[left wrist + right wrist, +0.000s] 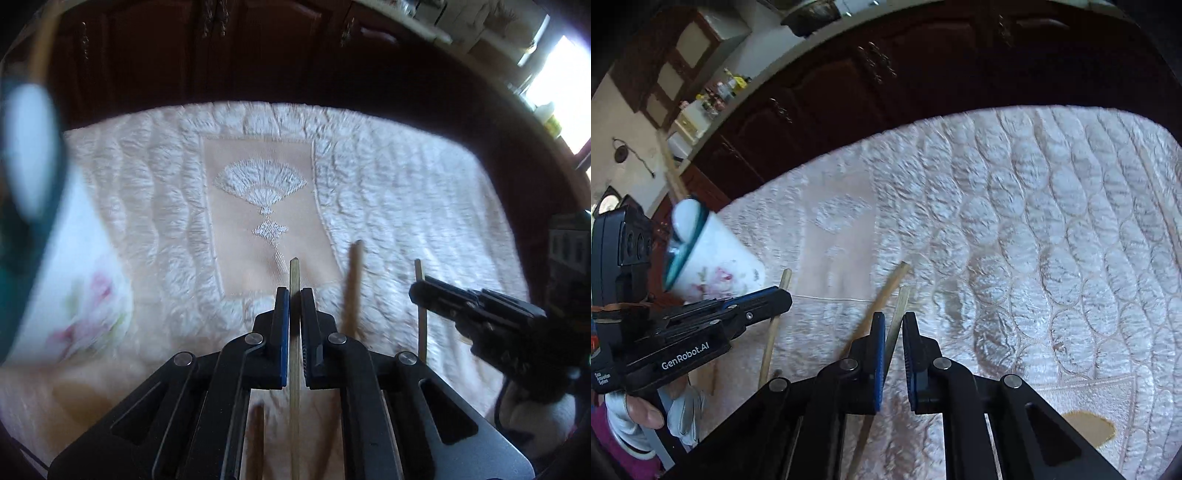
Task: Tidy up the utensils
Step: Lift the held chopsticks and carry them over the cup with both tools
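My left gripper [294, 295] is shut on a pale wooden chopstick [294, 332] that runs between its jaws; the same gripper shows in the right wrist view [783, 295] with that stick [774, 332]. My right gripper [894, 319] is shut on another pale chopstick [899, 306]; it shows at the right of the left wrist view [415, 291] with its stick [421, 325]. A darker brown chopstick [352, 288] lies on the tablecloth between them and also shows in the right wrist view [882, 295]. A white floral mug with a teal rim [713, 258] stands at the left, holding a wooden utensil [670, 170].
A cream embroidered tablecloth [406, 206] covers the table, with a fan motif panel [260, 181]. Dark wooden cabinets [923, 74] stand beyond the far edge. The mug is large and blurred at the left of the left wrist view [74, 258].
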`<state>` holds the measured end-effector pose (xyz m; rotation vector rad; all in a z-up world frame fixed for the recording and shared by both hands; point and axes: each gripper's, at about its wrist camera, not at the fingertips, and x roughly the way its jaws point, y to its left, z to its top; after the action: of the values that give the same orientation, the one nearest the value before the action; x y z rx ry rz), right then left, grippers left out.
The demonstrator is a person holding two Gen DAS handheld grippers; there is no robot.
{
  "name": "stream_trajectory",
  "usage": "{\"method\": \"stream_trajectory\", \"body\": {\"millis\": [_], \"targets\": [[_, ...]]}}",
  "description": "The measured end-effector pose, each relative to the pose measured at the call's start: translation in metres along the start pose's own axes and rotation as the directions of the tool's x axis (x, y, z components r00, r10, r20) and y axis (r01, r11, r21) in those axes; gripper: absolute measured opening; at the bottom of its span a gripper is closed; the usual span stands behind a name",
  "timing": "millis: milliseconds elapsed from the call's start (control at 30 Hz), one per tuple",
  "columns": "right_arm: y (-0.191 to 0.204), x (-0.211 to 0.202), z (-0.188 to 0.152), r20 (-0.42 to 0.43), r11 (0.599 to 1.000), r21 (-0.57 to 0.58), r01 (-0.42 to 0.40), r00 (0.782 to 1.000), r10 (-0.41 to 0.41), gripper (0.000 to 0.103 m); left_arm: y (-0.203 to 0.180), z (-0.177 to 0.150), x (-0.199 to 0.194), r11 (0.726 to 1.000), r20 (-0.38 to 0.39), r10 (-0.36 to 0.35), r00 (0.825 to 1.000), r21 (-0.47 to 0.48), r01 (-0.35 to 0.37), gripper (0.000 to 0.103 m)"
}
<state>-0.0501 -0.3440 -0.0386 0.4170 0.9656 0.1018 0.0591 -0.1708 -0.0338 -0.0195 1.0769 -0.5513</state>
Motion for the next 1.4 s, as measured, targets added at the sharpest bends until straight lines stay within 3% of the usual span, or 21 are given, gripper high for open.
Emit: {"method": "stream_trajectory", "body": {"millis": [233, 500, 633, 767, 1033, 1067, 1100, 1400], "targets": [[0.025, -0.043, 0.003, 0.058, 0.997, -0.047, -0.054, 0.997, 0.057, 0.006, 0.010, -0.015, -0.072, 0.999, 0.108, -0.042, 0.993, 0.004, 0.042, 0.004], [0.063, -0.088, -0.004, 0.106, 0.983, -0.155, -0.093, 0.988, 0.110, 0.005, 0.012, -0.028, -0.126, 0.997, 0.178, -0.076, 0.981, 0.019, 0.074, 0.004], [0.064, -0.075, -0.004, 0.060, 0.986, -0.165, -0.032, 0.997, 0.043, 0.006, 0.021, -0.034, -0.137, 0.998, 0.198, -0.058, 0.978, -0.001, 0.060, 0.004], [0.052, -0.034, -0.009, -0.029, 0.988, -0.152, 0.036, 0.999, -0.041, 0.019, 0.028, -0.038, -0.144, 0.998, 0.210, -0.057, 0.976, -0.025, 0.064, 0.004], [0.031, 0.047, -0.006, -0.149, 0.995, -0.079, 0.058, 0.986, -0.069, 0.019, 0.031, -0.047, -0.152, 0.998, 0.216, -0.040, 0.976, -0.032, 0.048, 0.004], [0.028, 0.050, -0.007, -0.155, 0.996, -0.070, 0.058, 0.986, -0.068, 0.014, 0.031, -0.047, -0.152, 0.998, 0.217, -0.039, 0.975, -0.033, 0.048, 0.004], [0.026, 0.050, -0.007, -0.153, 0.997, -0.057, 0.043, 0.987, -0.051, 0.006, 0.032, -0.048, -0.152, 0.998, 0.217, -0.039, 0.975, -0.036, 0.048, 0.004], [0.038, -0.011, -0.010, -0.064, 0.995, -0.093, -0.024, 0.998, 0.018, 0.005, 0.035, -0.050, -0.159, 0.997, 0.219, -0.053, 0.974, -0.041, 0.064, 0.004]]}}
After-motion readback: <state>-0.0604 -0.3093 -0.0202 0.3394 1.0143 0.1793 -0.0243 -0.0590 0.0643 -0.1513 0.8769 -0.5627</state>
